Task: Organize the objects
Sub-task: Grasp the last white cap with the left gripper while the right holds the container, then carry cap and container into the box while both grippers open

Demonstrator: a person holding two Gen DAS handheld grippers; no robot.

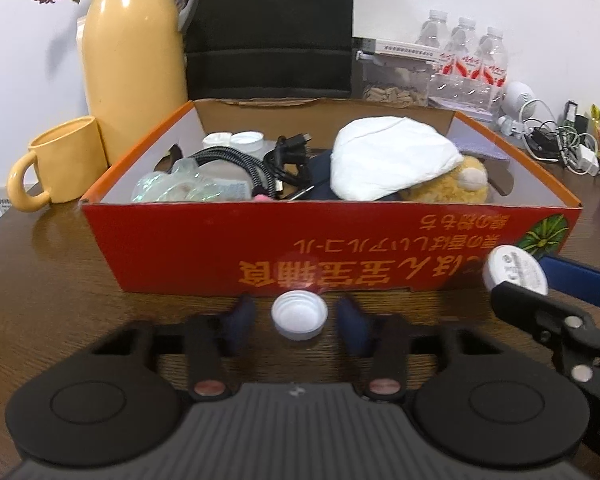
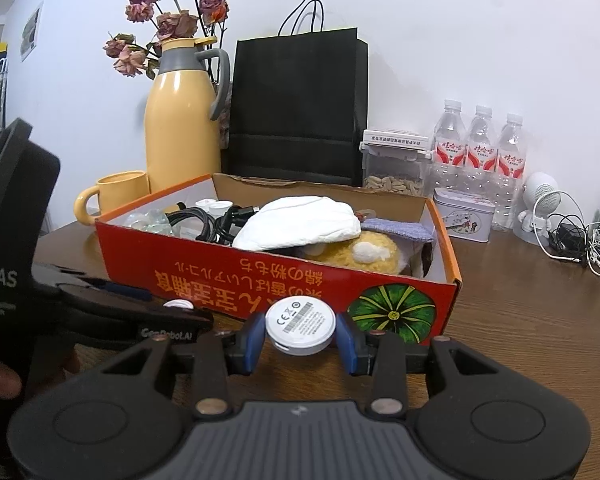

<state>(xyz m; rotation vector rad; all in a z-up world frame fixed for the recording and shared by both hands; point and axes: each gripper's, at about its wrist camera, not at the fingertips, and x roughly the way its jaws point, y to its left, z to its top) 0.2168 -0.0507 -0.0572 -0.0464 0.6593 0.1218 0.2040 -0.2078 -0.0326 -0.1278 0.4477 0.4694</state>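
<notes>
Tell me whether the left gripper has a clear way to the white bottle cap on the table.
Probably yes: the white bottle cap lies open side up between the left gripper fingers, with gaps both sides and nothing blocking.

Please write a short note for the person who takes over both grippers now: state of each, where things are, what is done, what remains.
Left gripper: jaws open around the small white plastic bottle cap on the brown wooden table; pads not touching it.
Right gripper: shut on the round white plastic disc, held before the red cardboard box.
Done: black cables, white cloth and yellow plush toy lie in the box.
Left: cap and disc.
</notes>
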